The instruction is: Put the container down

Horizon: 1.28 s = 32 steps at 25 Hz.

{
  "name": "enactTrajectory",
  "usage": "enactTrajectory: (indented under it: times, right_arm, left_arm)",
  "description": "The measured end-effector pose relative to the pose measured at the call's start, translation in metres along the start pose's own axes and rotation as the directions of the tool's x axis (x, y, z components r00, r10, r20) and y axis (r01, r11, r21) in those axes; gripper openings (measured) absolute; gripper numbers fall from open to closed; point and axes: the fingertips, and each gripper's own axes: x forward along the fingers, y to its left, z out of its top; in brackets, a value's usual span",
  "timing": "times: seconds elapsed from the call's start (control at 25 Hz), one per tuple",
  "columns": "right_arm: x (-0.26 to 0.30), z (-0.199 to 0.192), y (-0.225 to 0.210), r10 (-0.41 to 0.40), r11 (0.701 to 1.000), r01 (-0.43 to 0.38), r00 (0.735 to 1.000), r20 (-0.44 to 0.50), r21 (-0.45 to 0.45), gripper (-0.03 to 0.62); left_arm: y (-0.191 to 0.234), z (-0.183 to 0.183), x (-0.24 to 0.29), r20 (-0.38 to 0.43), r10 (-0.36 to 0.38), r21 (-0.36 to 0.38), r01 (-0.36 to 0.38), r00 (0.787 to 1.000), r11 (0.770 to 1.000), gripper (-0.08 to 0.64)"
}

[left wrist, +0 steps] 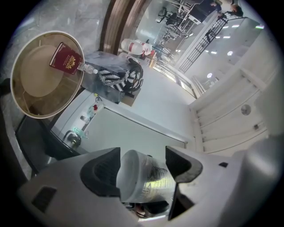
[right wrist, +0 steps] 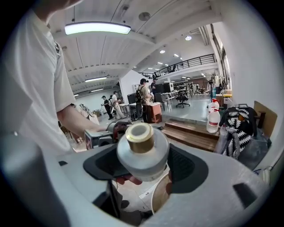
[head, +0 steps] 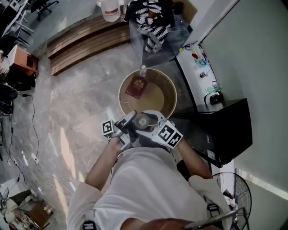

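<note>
I hold a small translucent container [head: 143, 121] close to my chest, over the near rim of a round tan table [head: 167, 86]. In the left gripper view the container's white end and printed clear wall [left wrist: 144, 179] sit between the jaws of my left gripper [left wrist: 143, 166], which is shut on it. In the right gripper view its gold neck and frosted shoulder [right wrist: 142, 148] fill the gap of my right gripper [right wrist: 143, 162], also shut on it. In the head view my left gripper [head: 128, 126] and right gripper [head: 155, 126] meet at the container from either side.
On the table lie a red booklet [head: 137, 86] and a small clear bottle [head: 143, 70]. A black cabinet [head: 225, 130] stands to the right. A clear bin with a black-and-white garment [head: 153, 22], a white jug [head: 110, 10] and wooden steps [head: 85, 40] lie beyond.
</note>
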Motion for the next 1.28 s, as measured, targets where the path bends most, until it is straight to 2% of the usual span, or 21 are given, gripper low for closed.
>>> enactTrajectory:
  times: [0.28, 0.52, 0.84, 1.12, 1.28]
  right_arm:
    - [-0.008, -0.016, -0.053, 0.028, 0.999, -0.028, 1.000, 0.011, 0.026, 0.334]
    - [-0.002, -0.028, -0.081, 0.015, 0.997, -0.016, 1.000, 0.024, 0.075, 0.334]
    - [0.012, -0.041, -0.120, -0.054, 0.987, 0.050, 0.998, 0.025, 0.156, 0.333]
    - [0.037, -0.068, -0.157, -0.129, 0.959, 0.130, 0.991, -0.021, 0.251, 0.333]
    - [0.051, -0.085, -0.177, -0.150, 0.938, 0.154, 0.988, -0.036, 0.310, 0.333]
  left_arm:
    - [0.026, 0.026, 0.042, 0.031, 0.023, 0.001, -0.023, 0.999, 1.000, 0.311]
    - [0.045, 0.046, 0.057, 0.046, 0.074, -0.017, -0.073, 0.996, 0.997, 0.311]
    - [0.068, 0.077, 0.076, -0.009, 0.124, -0.070, -0.124, 0.992, 0.990, 0.311]
    - [0.105, 0.111, 0.088, -0.089, 0.187, -0.120, -0.197, 0.978, 0.973, 0.311]
    - [0.125, 0.130, 0.093, -0.132, 0.239, -0.094, -0.252, 0.962, 0.963, 0.311]
